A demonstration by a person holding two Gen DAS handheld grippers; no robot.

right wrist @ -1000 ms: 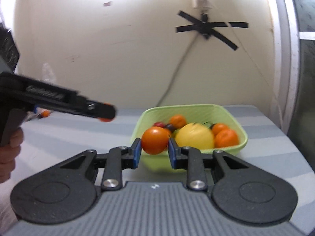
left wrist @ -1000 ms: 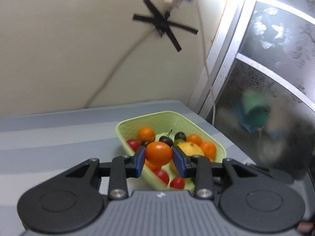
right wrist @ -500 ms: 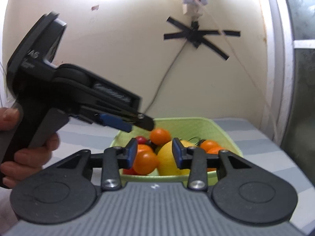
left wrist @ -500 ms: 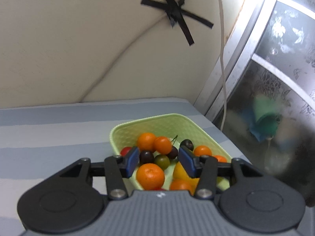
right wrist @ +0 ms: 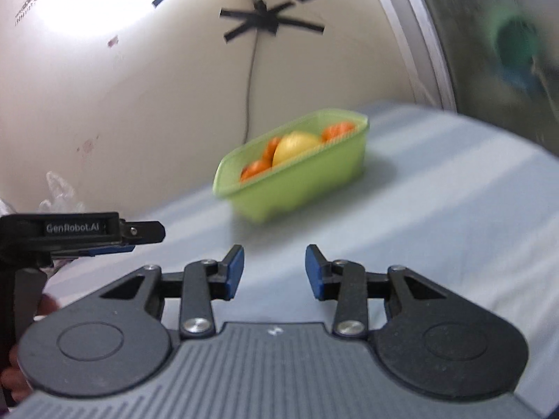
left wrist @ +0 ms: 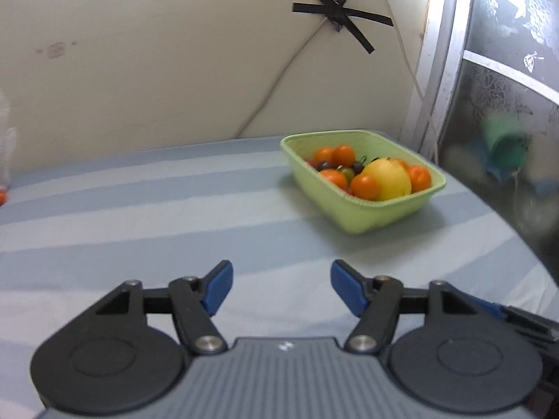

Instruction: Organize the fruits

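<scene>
Striped blue-grey cloth covers the worktop (left wrist: pixel 146 216) under a cream wall crossed with black tape (left wrist: pixel 340 17). Both the left tool (left wrist: pixel 279 288) and the right tool (right wrist: pixel 273 267) sit low and level over the cloth, fingers spread and holding nothing. Ahead and right of the left tool, well apart, the green tray (left wrist: pixel 367 214) holds oranges (left wrist: pixel 365 186), a yellow fruit (left wrist: pixel 389 179) and small dark fruits; the left tool shows at the right tool's left edge.

We are seeing a matt, pale-green plastic basket (left wrist: pixel 363 209) sitting on smooth striped cloth (left wrist: pixel 174 216). The oranges (left wrist: pixel 365 186) are looking glossy. Our left gripper (left wrist: pixel 281 288) is showing matt black plastic, blue rubbery pads (left wrist: pixel 218 288) and shiny metal rivets (left wrist: pixel 206 343).
</scene>
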